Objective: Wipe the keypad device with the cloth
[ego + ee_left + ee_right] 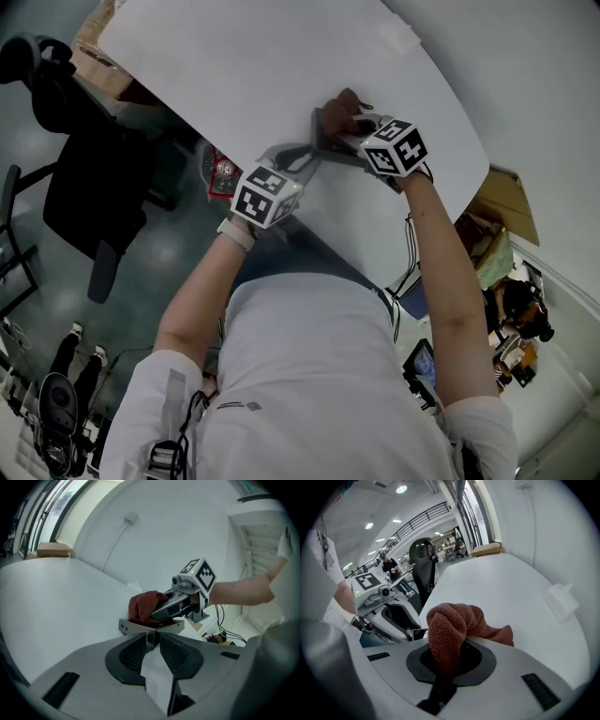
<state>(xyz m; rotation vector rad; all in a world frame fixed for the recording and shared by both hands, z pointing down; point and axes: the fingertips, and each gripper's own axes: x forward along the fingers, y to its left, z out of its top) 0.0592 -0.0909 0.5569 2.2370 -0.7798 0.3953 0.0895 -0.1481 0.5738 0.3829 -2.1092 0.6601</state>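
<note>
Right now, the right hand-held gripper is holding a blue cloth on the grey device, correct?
No: the cloth in the right hand-held gripper is reddish-brown, not blue, as the right gripper view shows. It does lie on the grey device.

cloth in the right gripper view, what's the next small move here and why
Probably drag the cloth a short way across the top of the keypad device. The right gripper is clamped on the bunched cloth, which sits on the device, and the left gripper seems to grip the device's near edge, steadying it.
</note>
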